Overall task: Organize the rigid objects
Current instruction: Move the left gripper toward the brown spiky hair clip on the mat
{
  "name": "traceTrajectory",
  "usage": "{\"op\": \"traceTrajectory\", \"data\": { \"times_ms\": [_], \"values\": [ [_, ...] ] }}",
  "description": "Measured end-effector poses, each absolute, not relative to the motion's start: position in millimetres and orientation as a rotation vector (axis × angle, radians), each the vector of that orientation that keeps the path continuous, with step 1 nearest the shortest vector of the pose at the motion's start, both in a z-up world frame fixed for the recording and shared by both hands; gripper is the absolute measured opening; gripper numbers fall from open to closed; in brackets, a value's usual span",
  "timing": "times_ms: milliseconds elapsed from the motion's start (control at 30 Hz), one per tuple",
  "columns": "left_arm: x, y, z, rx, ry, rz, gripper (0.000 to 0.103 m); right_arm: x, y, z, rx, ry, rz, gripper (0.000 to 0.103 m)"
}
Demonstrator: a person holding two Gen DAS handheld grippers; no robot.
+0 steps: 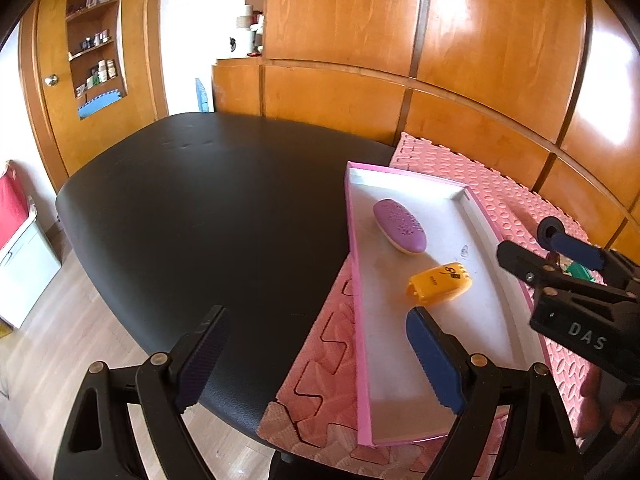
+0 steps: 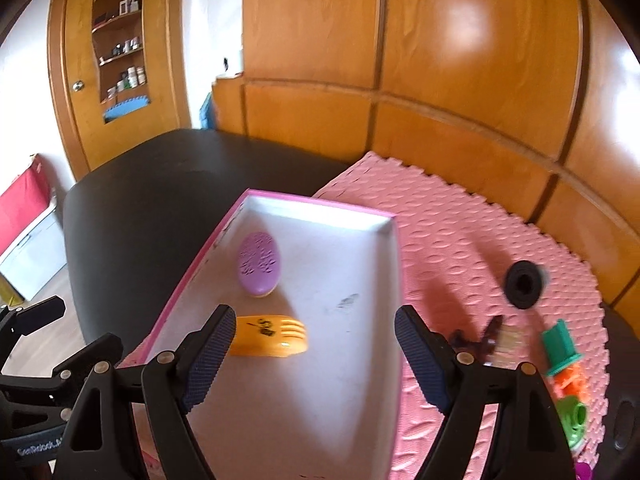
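A shallow pink-rimmed white box (image 1: 362, 320) (image 2: 394, 264) lies on a pink foam mat (image 1: 472, 176) (image 2: 460, 220). Inside it lie a purple oval piece (image 1: 399, 225) (image 2: 258, 263) and an orange piece (image 1: 438, 282) (image 2: 276, 336). My left gripper (image 1: 320, 360) is open and empty, straddling the box's left edge. My right gripper (image 2: 316, 356) is open and empty above the box's near half; it also shows in the left wrist view (image 1: 560, 276). On the mat right of the box lie a black roll (image 2: 523, 283) (image 1: 548, 230), a dark brown clip (image 2: 486, 340) and a green-orange toy (image 2: 566, 376).
The mat lies on a black padded table (image 1: 208, 200) (image 2: 152, 192) against a wooden panelled wall (image 1: 460, 60). A wooden door with shelves (image 1: 96, 52) stands at far left. Wood floor (image 1: 60, 320) lies beyond the table's left edge.
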State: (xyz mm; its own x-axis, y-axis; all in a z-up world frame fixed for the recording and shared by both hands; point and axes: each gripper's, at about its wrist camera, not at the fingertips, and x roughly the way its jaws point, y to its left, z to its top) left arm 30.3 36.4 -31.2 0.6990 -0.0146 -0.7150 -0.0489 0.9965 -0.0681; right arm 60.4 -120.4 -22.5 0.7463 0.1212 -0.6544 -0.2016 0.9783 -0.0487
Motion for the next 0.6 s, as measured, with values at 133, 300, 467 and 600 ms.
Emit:
{"op": "traceTrajectory", "data": {
  "times_ms": [133,300,467,600],
  "values": [
    [30.0,28.4,-30.1,-0.069,0.798,0.003,0.089,51.8,-134.3,-16.6,-0.125,0.690,0.148,0.083],
    [31.3,17.0,-30.1,-0.053,0.810,-0.026,0.089,43.0,-158.0,-15.0,-0.108,0.697,0.128,0.083],
    [34.3,-0.5,-29.0,-0.031,0.823,-0.087,0.089,36.8,-206.4,-14.5,-0.095,0.708,0.049,0.083],
    [35.2,-24.6,-22.7,0.021,0.809,-0.150,0.089,35.3,-266.3,-10.4,-0.041,0.711,-0.060,0.083]
  ]
}}
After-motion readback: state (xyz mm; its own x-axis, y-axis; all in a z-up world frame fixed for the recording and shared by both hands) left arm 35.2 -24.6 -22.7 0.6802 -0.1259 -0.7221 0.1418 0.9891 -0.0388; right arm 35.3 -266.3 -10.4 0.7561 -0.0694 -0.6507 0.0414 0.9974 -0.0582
